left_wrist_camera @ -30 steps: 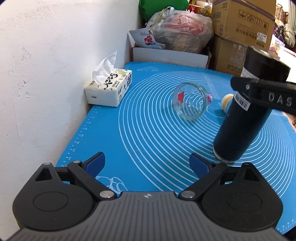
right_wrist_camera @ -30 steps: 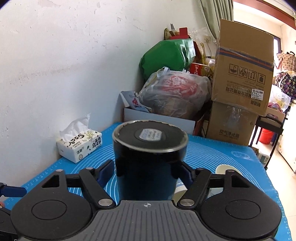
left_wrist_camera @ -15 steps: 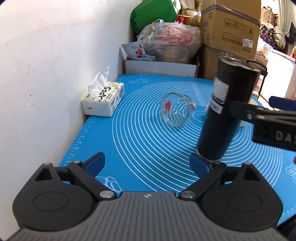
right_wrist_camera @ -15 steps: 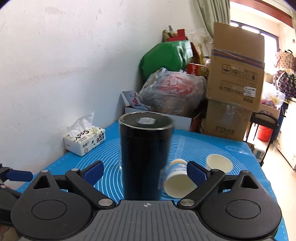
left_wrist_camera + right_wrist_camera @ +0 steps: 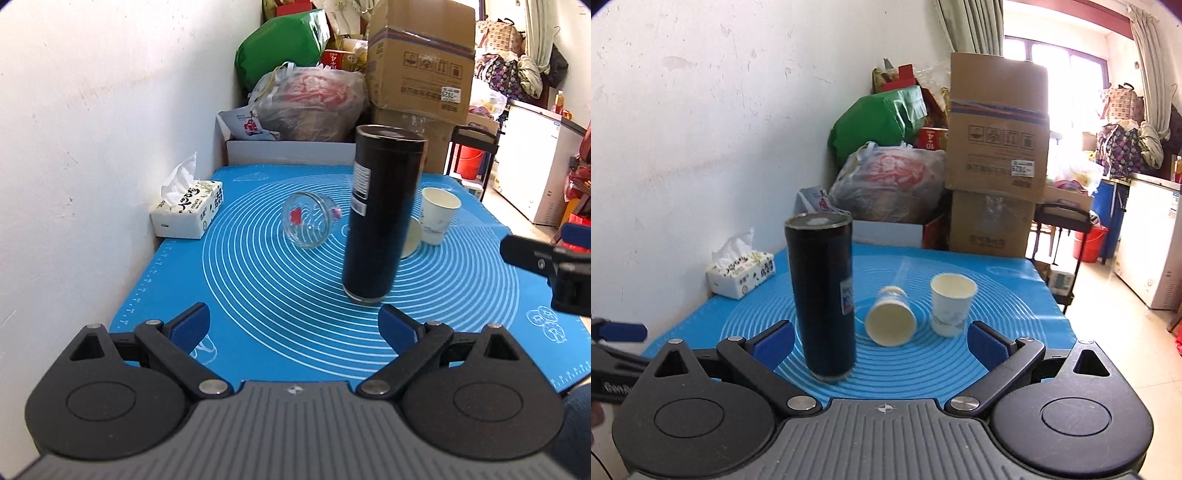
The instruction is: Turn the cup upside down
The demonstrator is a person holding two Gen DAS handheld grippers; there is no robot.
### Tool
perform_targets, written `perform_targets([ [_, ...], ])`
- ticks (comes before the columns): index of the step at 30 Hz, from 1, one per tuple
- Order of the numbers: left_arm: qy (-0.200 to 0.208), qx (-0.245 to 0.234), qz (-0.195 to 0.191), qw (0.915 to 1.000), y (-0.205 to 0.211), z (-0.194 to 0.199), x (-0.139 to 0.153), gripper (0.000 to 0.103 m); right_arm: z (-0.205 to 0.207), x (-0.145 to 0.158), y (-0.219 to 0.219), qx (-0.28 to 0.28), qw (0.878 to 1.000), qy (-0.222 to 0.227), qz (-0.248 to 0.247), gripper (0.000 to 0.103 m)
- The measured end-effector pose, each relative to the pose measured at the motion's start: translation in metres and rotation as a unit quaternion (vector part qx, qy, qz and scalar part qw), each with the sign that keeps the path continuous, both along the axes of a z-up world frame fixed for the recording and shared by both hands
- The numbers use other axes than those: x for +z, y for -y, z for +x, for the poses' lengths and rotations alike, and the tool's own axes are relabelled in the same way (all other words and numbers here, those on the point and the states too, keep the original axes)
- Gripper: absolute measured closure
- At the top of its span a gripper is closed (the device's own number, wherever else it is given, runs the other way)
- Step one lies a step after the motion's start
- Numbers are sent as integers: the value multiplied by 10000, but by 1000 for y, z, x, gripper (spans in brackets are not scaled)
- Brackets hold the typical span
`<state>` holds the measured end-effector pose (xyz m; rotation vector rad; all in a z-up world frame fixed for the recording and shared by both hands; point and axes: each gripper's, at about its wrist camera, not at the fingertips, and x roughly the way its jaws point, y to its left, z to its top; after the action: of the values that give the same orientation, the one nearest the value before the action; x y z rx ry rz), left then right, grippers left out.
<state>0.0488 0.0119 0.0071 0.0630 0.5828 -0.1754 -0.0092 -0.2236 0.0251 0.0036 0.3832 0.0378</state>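
Black tumbler [image 5: 380, 218] is standing free on the blue mat [image 5: 258, 317], flat closed end facing up and what looks like the rim end down, so the flip is reading as done, though the mouth itself is hidden against the mat. Just behind the tumbler a clear glass cup [image 5: 308, 223] is lying on its side; on the tumbler's far right a paper cup [image 5: 891, 320] is lying tipped over, and a second paper cup [image 5: 951, 304] is sitting upright, mouth up, just beyond that one. If the job covers these, they are not yet turned. Right tongs [image 5: 882, 341] are sitting wide apart, gripping nothing, tumbler standing just ahead of the left finger. Left tongs [image 5: 293, 326] are likewise spread wide and empty, near the tumbler's base. Tissue box [image 5: 188, 208] is resting at the desk's wall edge, well apart from the tumbler.
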Motion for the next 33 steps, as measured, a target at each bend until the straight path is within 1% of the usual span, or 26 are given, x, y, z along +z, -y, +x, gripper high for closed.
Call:
perform_targets([
  [3,78,-9,1,10000,1,-13,1,6,-12,-2,5,-15,10000,-67,60,2],
  [9,238,-21,9,9997,4,-36,3,6,-37,-4,6,14,9999,-63,78,2],
  [12,259,-80,23,9996,6,-44,1,6,-49,-5,5,35,10000,-56,71,2],
  [15,244,-94,-21,9997,6,-51,-1,6,-58,-6,6,70,9998,-84,174,2],
  [24,263,-197,-5,9995,10,-66,-1,6,-75,-8,5,93,9996,-91,257,2],
  [33,311,-286,19,9991,18,-74,0,6,-83,-8,8,65,9995,-97,304,2],
])
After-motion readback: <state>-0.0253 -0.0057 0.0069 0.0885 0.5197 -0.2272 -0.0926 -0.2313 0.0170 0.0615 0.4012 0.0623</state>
